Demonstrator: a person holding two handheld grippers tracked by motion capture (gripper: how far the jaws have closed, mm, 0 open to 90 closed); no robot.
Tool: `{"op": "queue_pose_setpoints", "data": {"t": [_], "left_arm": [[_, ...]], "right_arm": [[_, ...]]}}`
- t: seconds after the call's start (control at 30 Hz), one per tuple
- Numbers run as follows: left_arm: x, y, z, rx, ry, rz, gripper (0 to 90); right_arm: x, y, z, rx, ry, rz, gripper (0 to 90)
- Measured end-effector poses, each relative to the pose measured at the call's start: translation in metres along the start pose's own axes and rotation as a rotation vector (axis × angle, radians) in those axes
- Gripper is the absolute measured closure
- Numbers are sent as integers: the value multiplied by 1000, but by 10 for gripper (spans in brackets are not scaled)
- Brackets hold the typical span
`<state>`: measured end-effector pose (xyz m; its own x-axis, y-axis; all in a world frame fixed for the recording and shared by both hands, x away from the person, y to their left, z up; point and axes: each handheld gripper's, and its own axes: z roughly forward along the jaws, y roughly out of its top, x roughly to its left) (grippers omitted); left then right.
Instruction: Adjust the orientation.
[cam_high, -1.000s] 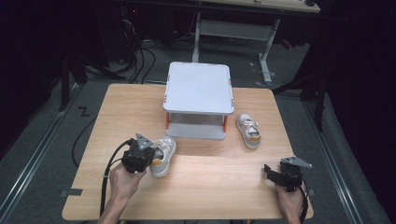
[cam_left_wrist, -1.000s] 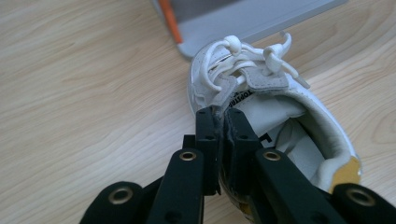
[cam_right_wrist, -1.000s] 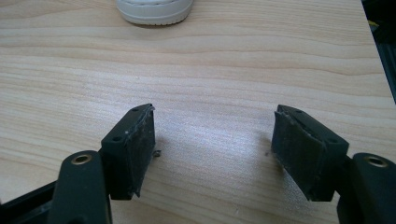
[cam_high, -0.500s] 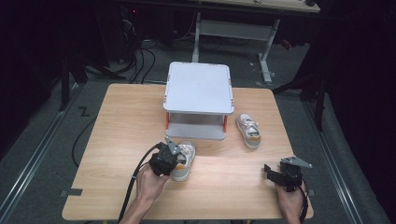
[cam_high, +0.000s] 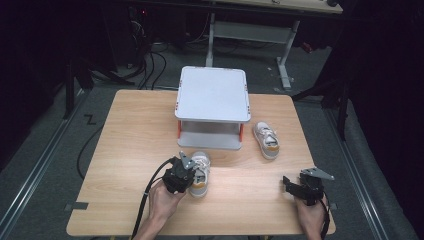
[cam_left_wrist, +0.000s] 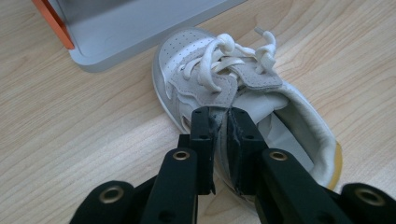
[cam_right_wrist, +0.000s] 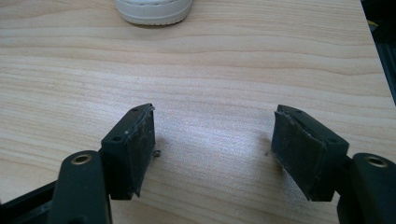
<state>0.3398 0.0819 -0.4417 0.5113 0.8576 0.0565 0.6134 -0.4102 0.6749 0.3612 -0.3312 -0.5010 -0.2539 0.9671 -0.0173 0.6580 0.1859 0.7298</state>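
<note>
A small white and grey shoe (cam_high: 201, 171) with white laces lies on the wooden table (cam_high: 125, 135) just in front of the grey two-level stand (cam_high: 212, 94). My left gripper (cam_high: 181, 176) is shut on this shoe's (cam_left_wrist: 224, 88) side wall near the tongue, its jaws (cam_left_wrist: 220, 135) pinching the collar. A second matching shoe (cam_high: 265, 139) lies to the right of the stand, its toe (cam_right_wrist: 154, 10) seen at the top of the right gripper view. My right gripper (cam_high: 292, 186) rests open near the table's front right, nothing between its fingers (cam_right_wrist: 212, 149).
The stand has orange posts (cam_high: 178, 129) and a lower shelf (cam_high: 210, 140) open toward me. Desk legs (cam_high: 282, 65) and cables (cam_high: 150, 55) lie on the floor behind the table. The table's right edge (cam_right_wrist: 373, 60) is close to my right gripper.
My left gripper has carried the shoe rightward along the table, from the stand's left corner to in front of its middle. The right gripper has stayed put.
</note>
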Motion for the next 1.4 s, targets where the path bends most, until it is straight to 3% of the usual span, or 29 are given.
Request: {"op": "queue_pose_setpoints", "data": {"t": [0.17, 0.23, 0.3, 0.4, 0.8, 1.13, 1.4], "left_arm": [[2, 0, 0, -3, -25, -16, 802], [2, 0, 0, -4, -29, -17, 774], [5, 0, 0, -8, -64, -39, 751], [6, 0, -1, -14, -68, -43, 716], [19, 3, -10, -58, -126, -85, 489], [40, -1, -25, -113, -147, -104, 379], [59, -8, -37, -140, -126, -139, 346]], "right_arm": [[0, 0, 0, 0, 0, 0, 304], [0, 0, 0, 0, 0, 0, 304], [0, 0, 0, 0, 2, -2, 301], [0, 0, 0, 0, 1, -1, 301], [0, 0, 0, 1, 3, -1, 300], [0, 0, 0, 1, 2, -1, 300], [0, 0, 0, 1, 3, -1, 300]]}}
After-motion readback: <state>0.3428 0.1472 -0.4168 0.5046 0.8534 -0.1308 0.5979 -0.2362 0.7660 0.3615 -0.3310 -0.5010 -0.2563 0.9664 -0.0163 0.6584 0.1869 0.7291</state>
